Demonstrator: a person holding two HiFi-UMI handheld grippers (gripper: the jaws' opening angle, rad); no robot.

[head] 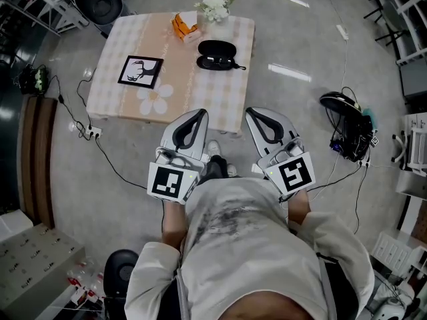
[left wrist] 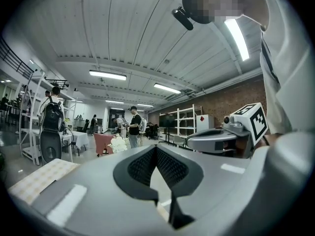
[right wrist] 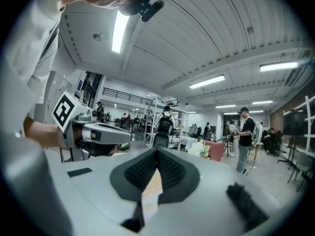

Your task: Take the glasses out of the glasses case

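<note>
A black glasses case (head: 217, 53) lies on the far right part of the low checked table (head: 173, 102); I cannot tell whether it holds glasses. My left gripper (head: 200, 113) and right gripper (head: 252, 111) are held side by side near the person's body, short of the table's near edge and well apart from the case. Both are shut, with the jaws meeting at the tips and nothing between them. In the left gripper view the left gripper (left wrist: 156, 147) points across the room, and so does the right gripper (right wrist: 157, 150) in its own view; neither view shows the case.
On the table are a framed deer picture (head: 141, 71), an orange box (head: 185, 27) and white flowers (head: 215, 0). A power strip (head: 93, 132) and cables lie on the floor at the left. Black gear (head: 347, 122) sits on the floor at the right.
</note>
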